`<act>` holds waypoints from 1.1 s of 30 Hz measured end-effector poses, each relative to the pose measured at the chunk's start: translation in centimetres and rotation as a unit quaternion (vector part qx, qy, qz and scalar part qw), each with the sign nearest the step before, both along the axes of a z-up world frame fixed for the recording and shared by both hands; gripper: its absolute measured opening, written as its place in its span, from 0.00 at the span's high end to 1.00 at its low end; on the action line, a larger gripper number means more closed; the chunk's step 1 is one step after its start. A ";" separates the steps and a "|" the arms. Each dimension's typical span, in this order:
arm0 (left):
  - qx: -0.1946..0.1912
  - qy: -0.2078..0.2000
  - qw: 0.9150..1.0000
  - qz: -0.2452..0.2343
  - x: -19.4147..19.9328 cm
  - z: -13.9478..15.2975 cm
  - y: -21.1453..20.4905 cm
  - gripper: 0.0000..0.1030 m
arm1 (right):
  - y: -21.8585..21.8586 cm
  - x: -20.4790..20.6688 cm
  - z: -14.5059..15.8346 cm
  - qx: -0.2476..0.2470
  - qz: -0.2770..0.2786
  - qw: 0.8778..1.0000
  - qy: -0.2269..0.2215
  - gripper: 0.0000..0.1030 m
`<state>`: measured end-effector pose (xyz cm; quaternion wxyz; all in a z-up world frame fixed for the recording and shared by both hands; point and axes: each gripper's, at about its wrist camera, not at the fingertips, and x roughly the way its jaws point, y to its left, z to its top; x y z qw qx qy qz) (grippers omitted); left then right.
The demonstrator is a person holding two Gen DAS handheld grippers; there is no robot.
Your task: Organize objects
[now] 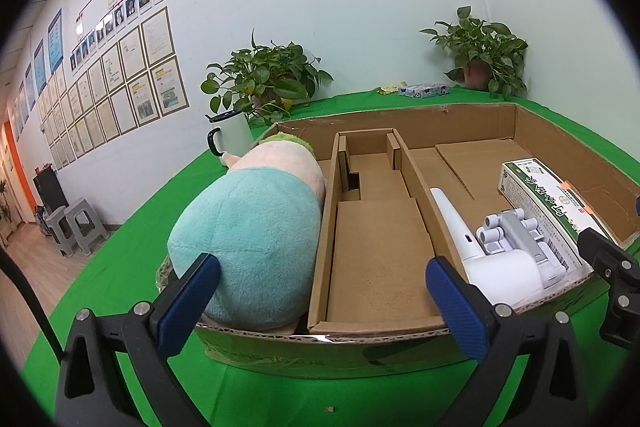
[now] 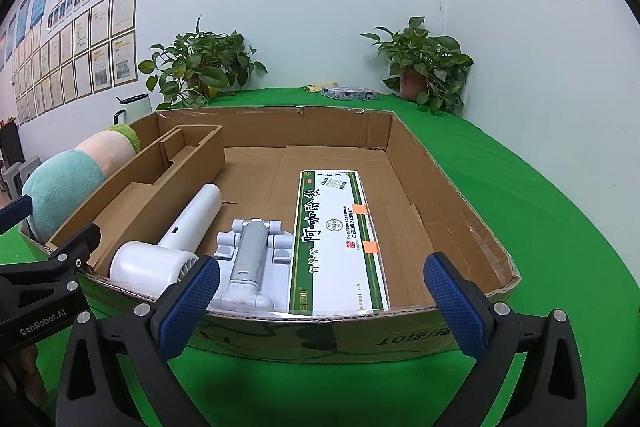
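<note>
both my grippers tilt downward, fingers spread wide and empty: left gripper (image 1: 320, 303) before the plush toy (image 1: 256, 227) in the cardboard box (image 1: 400, 335), right gripper (image 2: 320, 303) before the medicine box (image 2: 340, 239).

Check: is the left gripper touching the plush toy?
Apart. In the left wrist view, the left gripper hangs open before the cardboard box; the plush toy lies behind.

- The box (image 2: 452, 183) sits just ahead of both grippers.
- In it, left to right: plush (image 1: 256, 227), divider (image 1: 380, 227), dryer (image 2: 172, 247), toy (image 2: 250, 259), carton (image 2: 340, 239).
- The mug (image 1: 232, 139) and plants (image 1: 264, 79) stand behind.
</note>
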<state>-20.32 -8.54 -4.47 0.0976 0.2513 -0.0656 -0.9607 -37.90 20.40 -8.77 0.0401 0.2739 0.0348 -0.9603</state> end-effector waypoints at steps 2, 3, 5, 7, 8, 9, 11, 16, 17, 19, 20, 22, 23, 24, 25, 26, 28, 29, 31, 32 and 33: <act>0.000 0.000 1.000 0.000 0.0 0.0 0.0 0.01 | 0.0 -0.1 0.0 0.000 0.000 1.000 0.000 0.00; 0.000 0.000 1.000 0.000 0.0 0.0 0.0 0.01 | 0.0 -0.1 0.0 0.000 0.000 1.000 0.000 0.00; 0.000 0.000 1.000 0.000 0.0 0.0 0.0 0.01 | 0.0 -0.3 -0.1 0.000 0.000 1.000 0.000 0.00; 0.000 0.000 1.000 0.000 0.0 0.0 0.0 0.01 | 0.0 -0.3 -0.1 0.000 0.000 1.000 0.000 0.00; 0.000 0.000 1.000 0.000 0.0 0.0 0.0 0.01 | 0.0 -0.3 -0.1 0.000 0.000 1.000 0.000 0.00; 0.001 0.000 1.000 0.000 0.0 0.0 0.0 0.01 | 0.0 -0.5 -0.2 0.000 0.000 1.000 0.000 0.00; 0.000 0.000 1.000 0.000 0.0 0.0 0.0 0.01 | 0.0 -0.4 -0.1 0.000 0.000 1.000 0.001 0.00; 0.000 0.000 1.000 0.000 0.0 0.0 0.0 0.01 | 0.0 -0.5 -0.2 0.000 0.000 1.000 0.001 0.00; 0.000 0.000 1.000 0.000 0.0 0.0 0.0 0.01 | 0.0 -0.5 -0.2 0.000 0.000 1.000 0.001 0.00; 0.000 0.000 1.000 0.000 0.0 0.0 0.0 0.01 | 0.0 -0.5 -0.2 0.000 0.000 1.000 0.001 0.00; 0.000 0.000 1.000 0.000 0.0 0.0 0.0 0.01 | 0.0 -0.5 -0.2 0.000 0.000 1.000 0.001 0.00; 0.000 0.000 1.000 0.000 0.0 0.0 0.0 0.01 | 0.0 -0.6 -0.2 0.000 0.000 1.000 0.001 0.00; 0.000 0.000 1.000 0.000 0.0 0.0 0.0 0.01 | 0.0 -0.5 -0.2 0.000 0.000 1.000 0.001 0.00; 0.000 0.000 1.000 0.000 0.0 0.0 0.0 0.01 | 0.0 -0.6 -0.2 0.000 0.000 1.000 0.001 0.00; 0.000 0.000 1.000 0.000 0.0 0.0 -0.1 0.01 | 0.0 -0.6 -0.2 0.000 0.000 1.000 0.001 0.00; 0.000 0.000 1.000 0.000 0.0 0.0 0.0 0.01 | 0.0 -0.6 -0.2 0.000 0.000 1.000 0.001 0.00; 0.000 0.000 1.000 0.000 0.0 0.0 -0.1 0.01 | 0.0 -0.7 -0.2 0.000 -0.001 1.000 0.001 0.00; 0.000 0.000 1.000 0.000 0.0 0.0 -0.1 0.01 | 0.0 -0.6 -0.2 0.000 0.000 1.000 0.001 0.00; 0.000 0.000 1.000 0.000 0.0 0.1 -0.1 0.01 | 0.0 -0.7 -0.2 0.000 -0.001 1.000 0.001 0.00; 0.000 0.000 1.000 -0.001 0.0 0.1 -0.1 0.01 | -0.1 -0.7 -0.2 0.000 -0.001 1.000 0.001 0.00; 0.000 0.000 1.000 -0.001 0.0 0.1 -0.1 0.01 | -0.1 -0.7 -0.2 0.000 -0.001 1.000 0.001 0.00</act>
